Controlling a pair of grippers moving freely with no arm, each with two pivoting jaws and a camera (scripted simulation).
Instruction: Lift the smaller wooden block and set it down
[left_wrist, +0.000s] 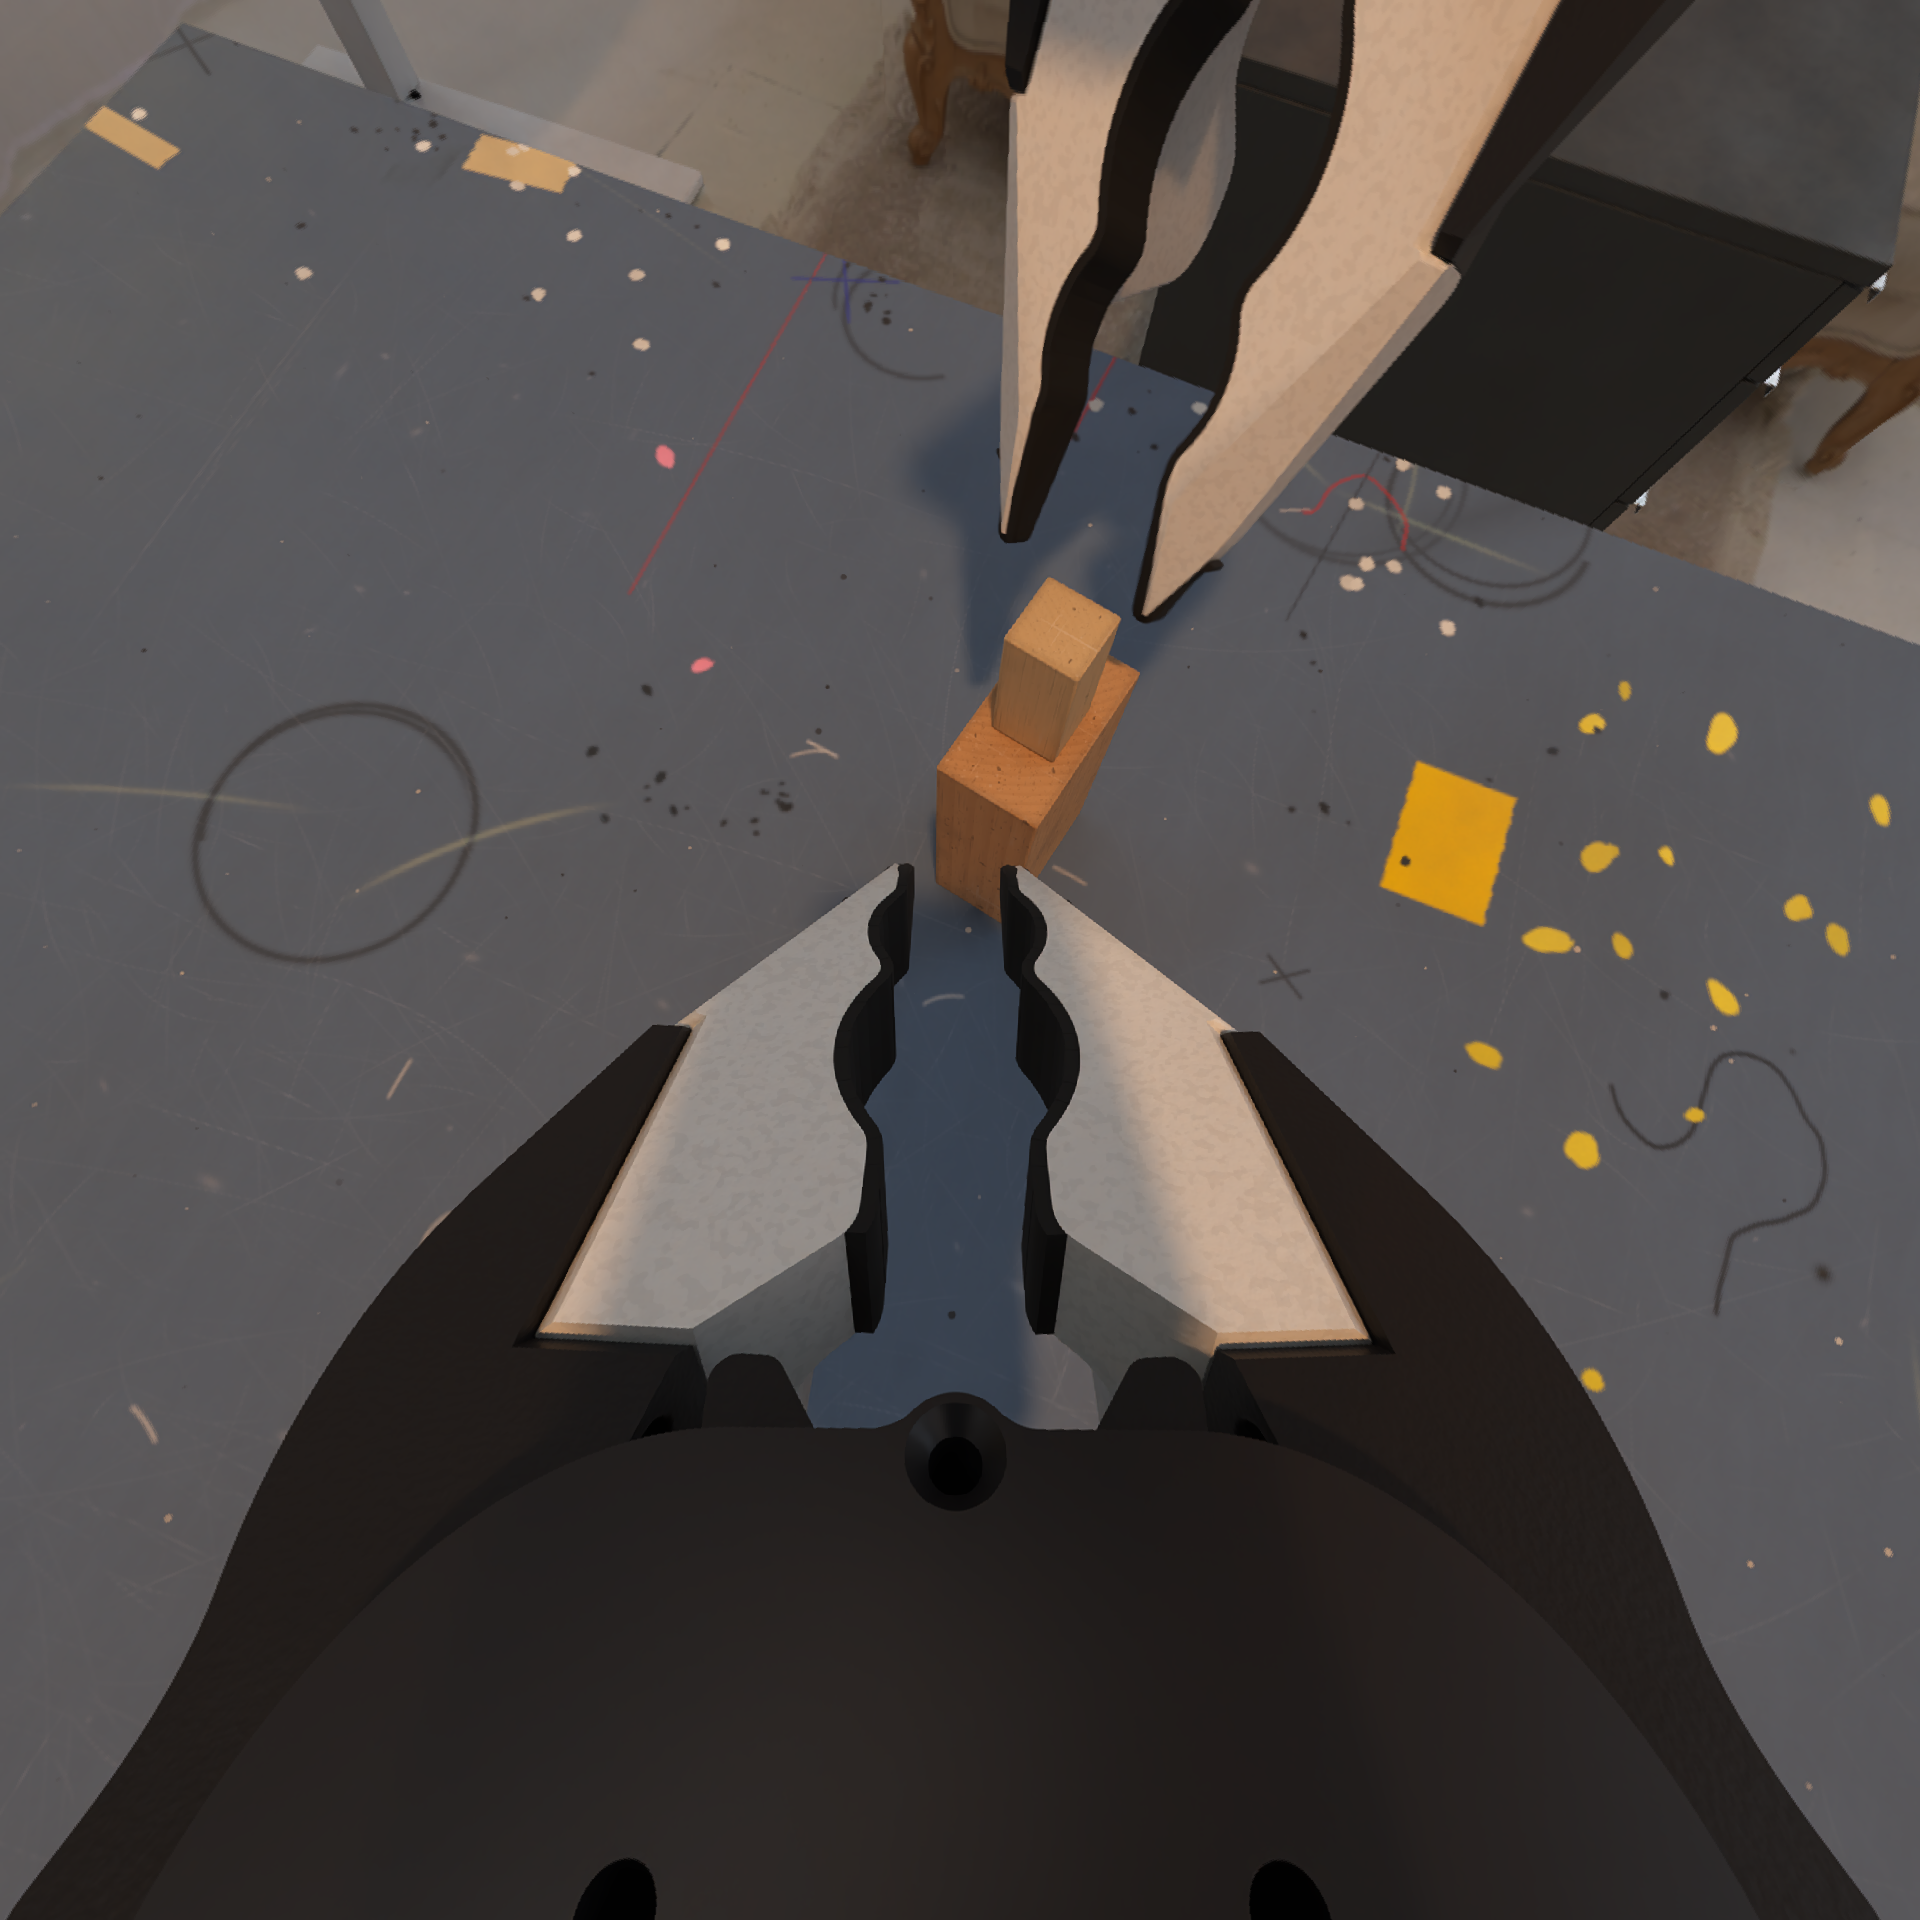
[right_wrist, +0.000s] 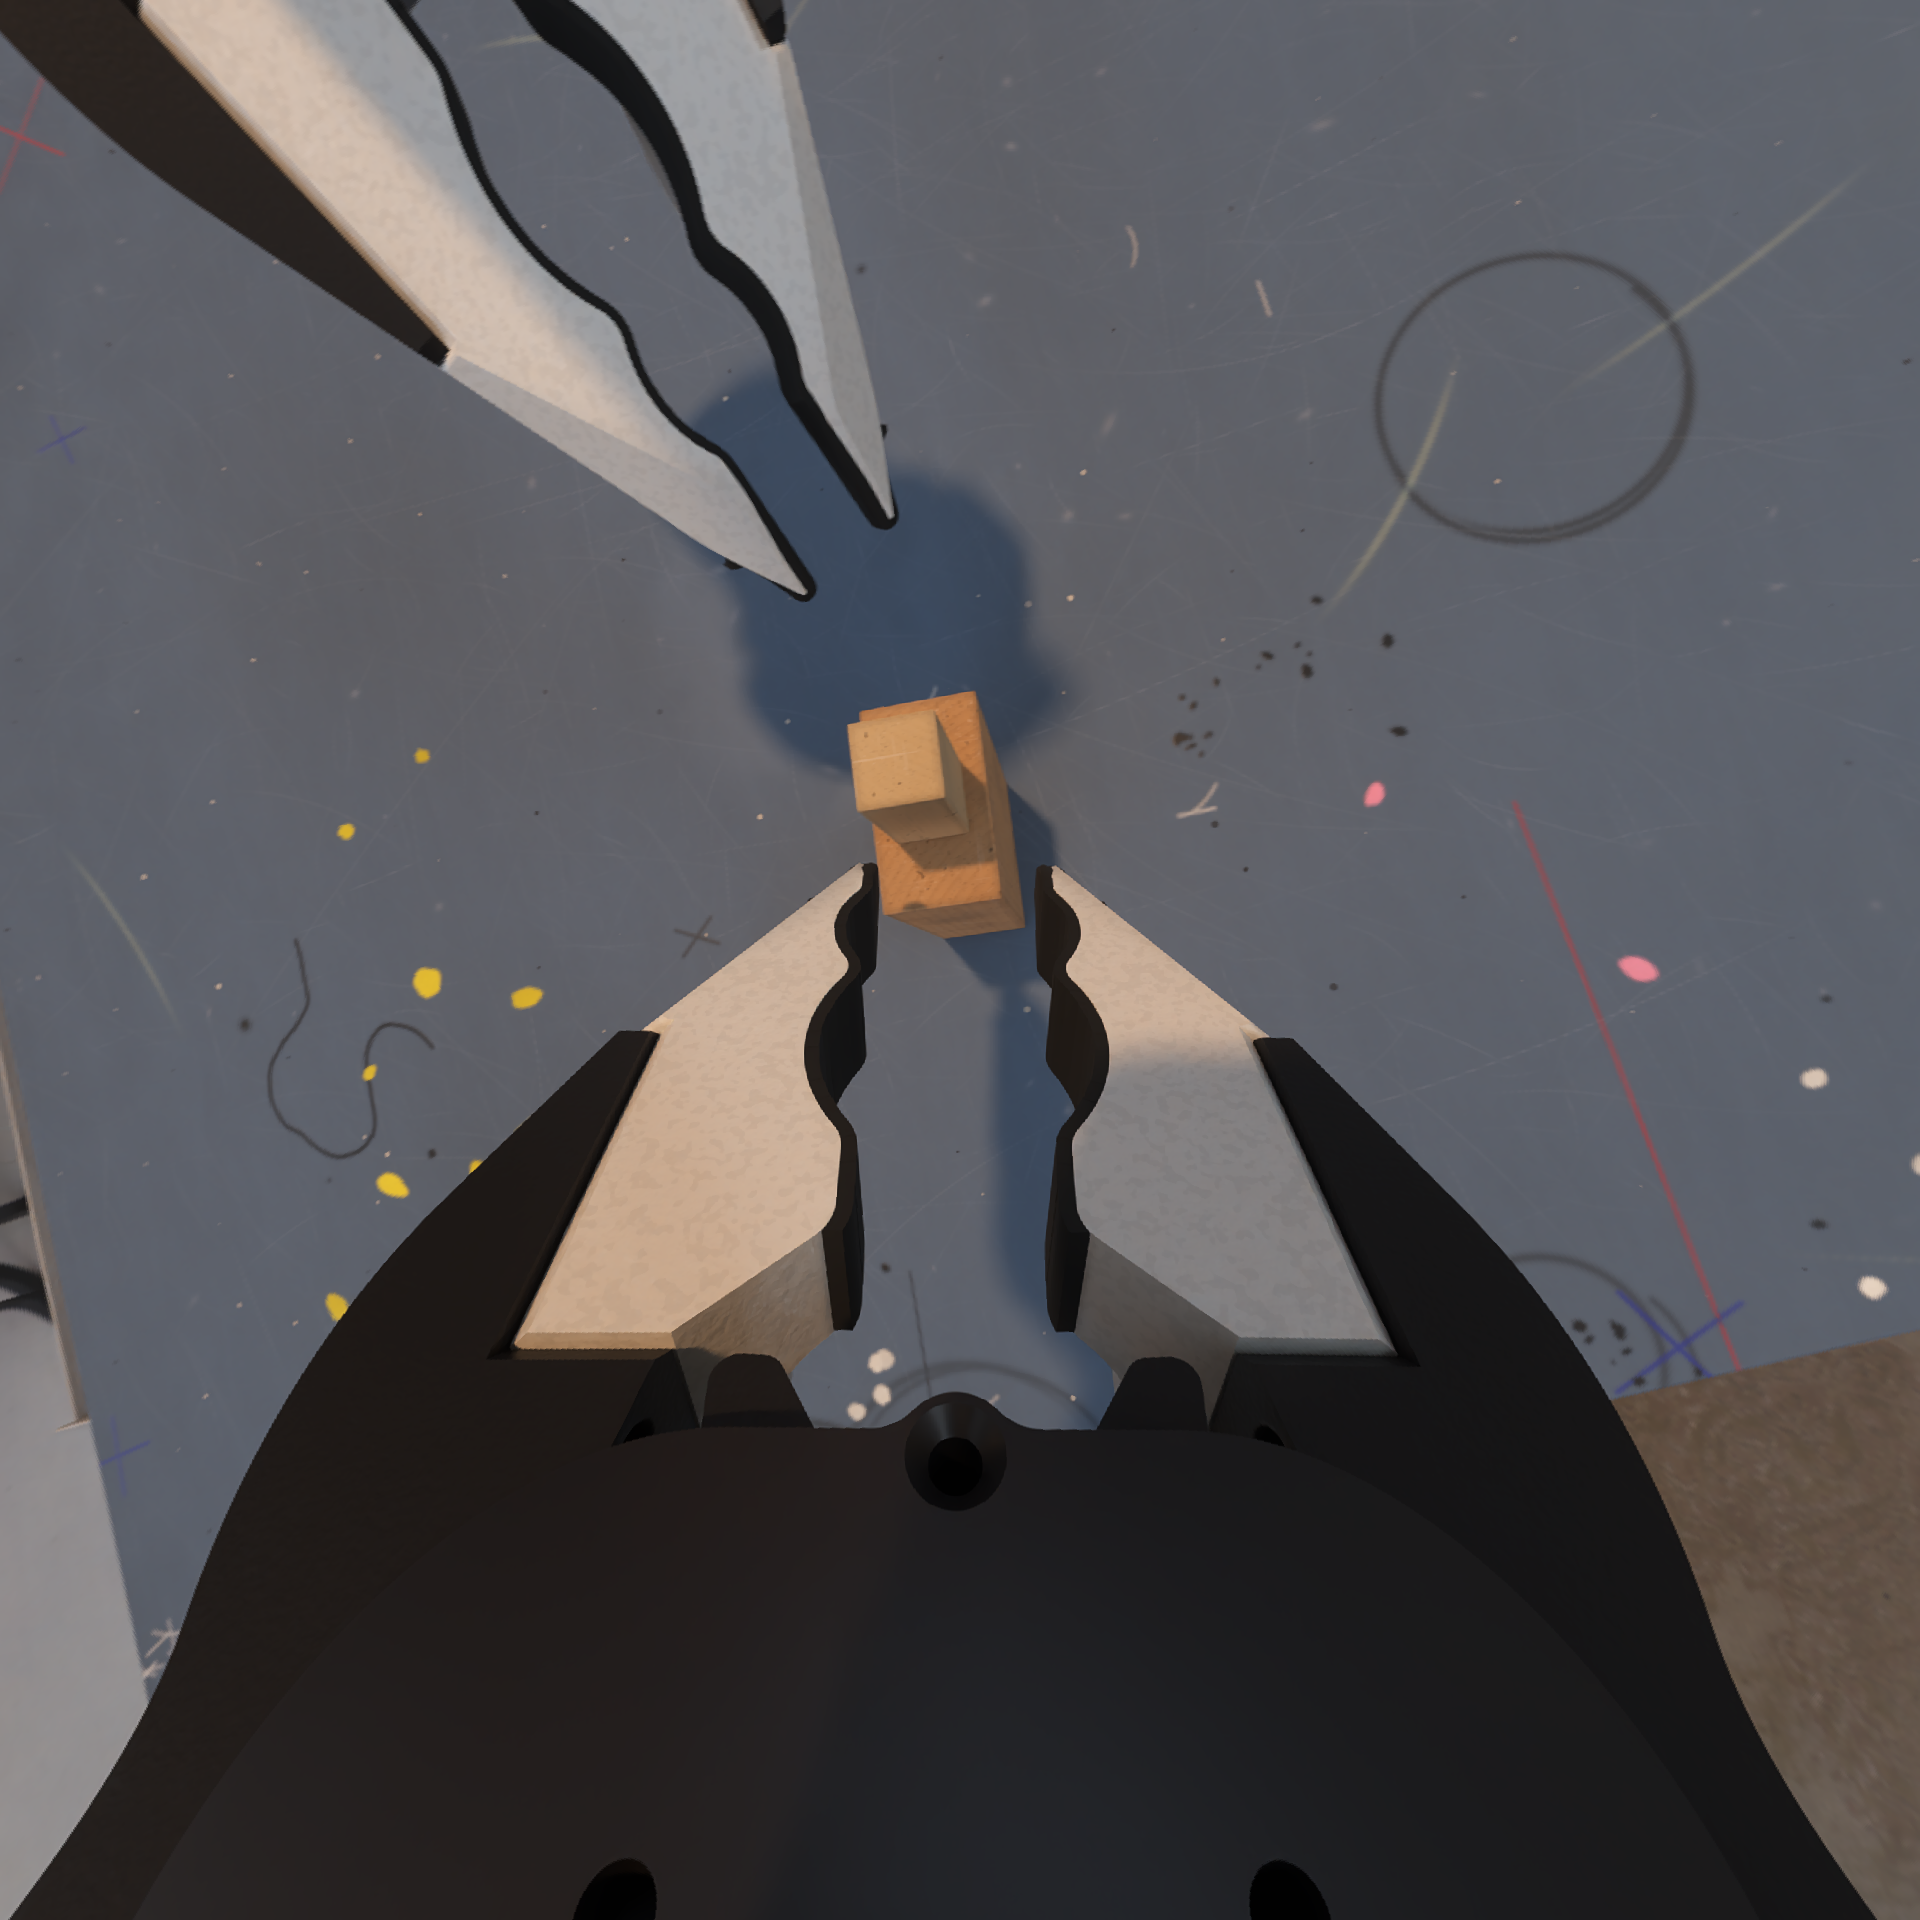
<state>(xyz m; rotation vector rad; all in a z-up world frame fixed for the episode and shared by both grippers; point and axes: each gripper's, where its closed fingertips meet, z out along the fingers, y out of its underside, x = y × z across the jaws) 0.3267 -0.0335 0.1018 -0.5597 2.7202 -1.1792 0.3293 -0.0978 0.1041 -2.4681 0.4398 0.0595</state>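
Note:
A small pale wooden block (left_wrist: 1051, 665) stands on top of a larger, darker wooden block (left_wrist: 1023, 795) on the grey table (left_wrist: 416, 520). My left gripper (left_wrist: 954, 871) is open and empty, its tips just short of the larger block's near side. My right gripper (left_wrist: 1081, 577) hangs open above and behind the stack in the left wrist view. In the right wrist view the small block (right_wrist: 902, 774) sits on the larger block (right_wrist: 951, 868), and my right gripper (right_wrist: 958, 871) is open and empty above them. The left gripper (right_wrist: 844, 556) shows beyond the stack there.
The table is scratched and paint-speckled, with a yellow square patch (left_wrist: 1447, 842) to the right and a drawn circle (left_wrist: 335, 831) to the left. The table's far edge (left_wrist: 1558, 488) runs close behind the stack, with a dark cabinet (left_wrist: 1558, 343) beyond.

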